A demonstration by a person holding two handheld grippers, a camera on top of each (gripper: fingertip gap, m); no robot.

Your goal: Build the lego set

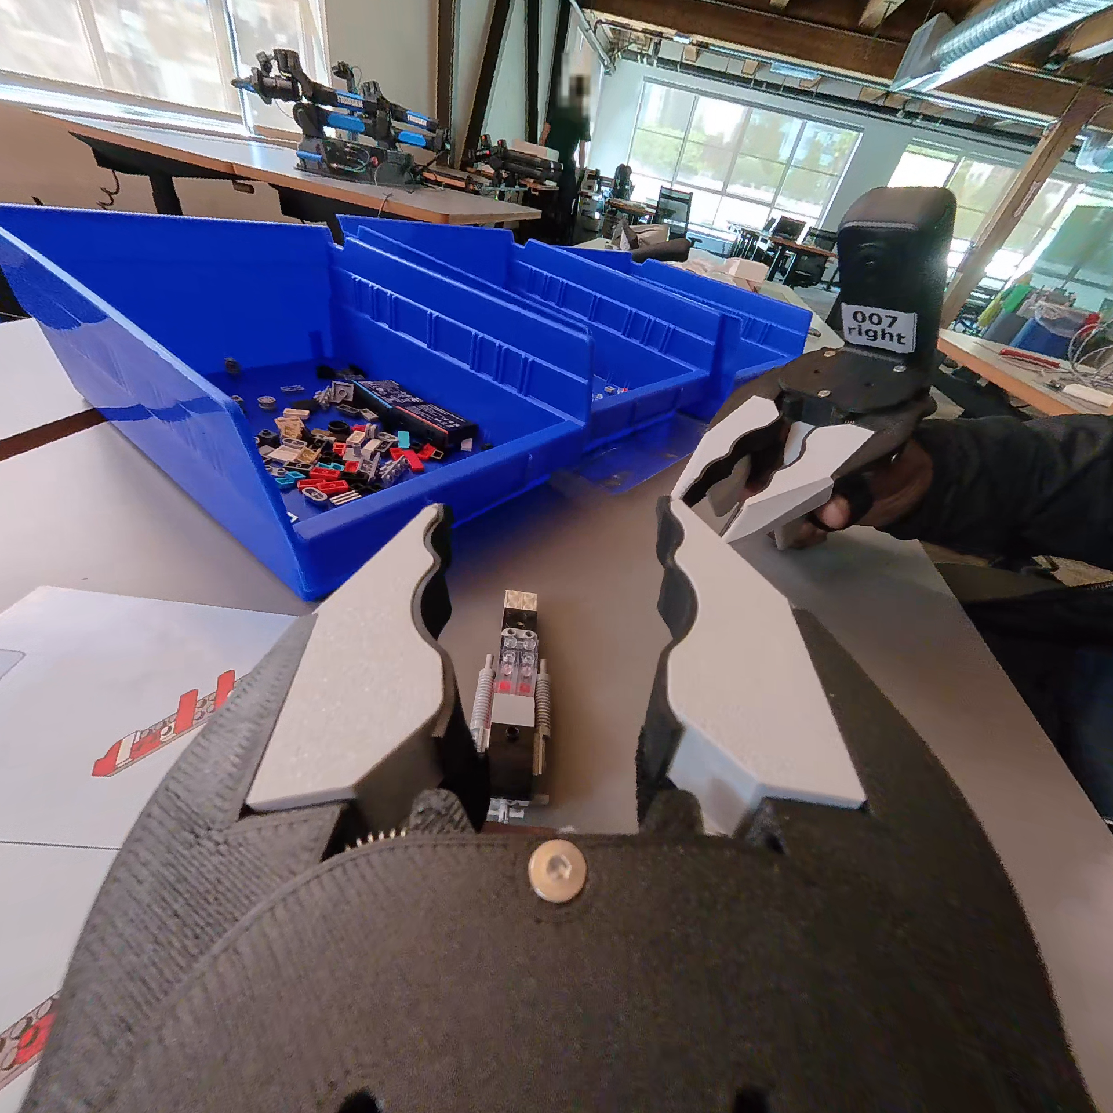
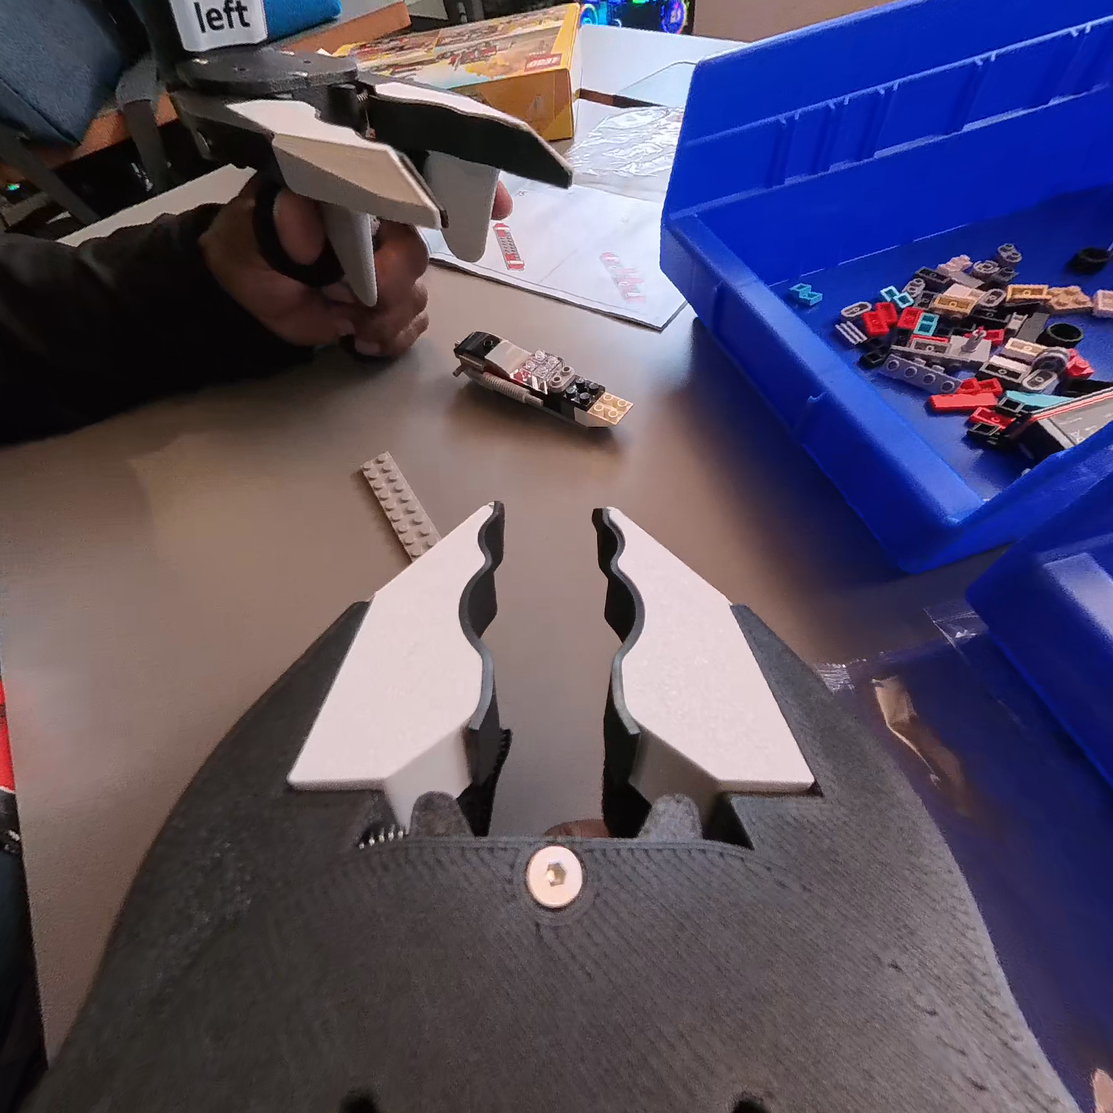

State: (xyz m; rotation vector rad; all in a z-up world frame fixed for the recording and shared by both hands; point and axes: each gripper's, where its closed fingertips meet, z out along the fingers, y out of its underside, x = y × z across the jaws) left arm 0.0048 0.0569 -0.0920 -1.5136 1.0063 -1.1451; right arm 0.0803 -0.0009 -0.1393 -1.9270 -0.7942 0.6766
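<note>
A small partly built lego model [image 1: 517, 692], black, grey and clear with two grey springs, lies on the grey table; it also shows in the right wrist view [image 2: 542, 379]. My left gripper [image 1: 553, 518] is open and held above it, the model showing between its fingers. In the right wrist view the left gripper [image 2: 506, 193] hovers up and left of the model. My right gripper [image 2: 548, 509] is open and empty over the table; it shows at the right in the left wrist view [image 1: 710, 518]. A long grey studded plate [image 2: 399, 507] lies by its left finger.
A blue bin [image 1: 199, 385] with several loose small bricks [image 2: 988, 343] stands beyond the model, more blue bins [image 1: 662, 313] beside it. Instruction sheets [image 2: 578, 253] and a yellow lego box [image 2: 512, 60] lie on the table. A person's hands hold both grippers. Between my right fingertips and the long grey studded plate [image 2: 399, 507] there is roughly 8 cm.
</note>
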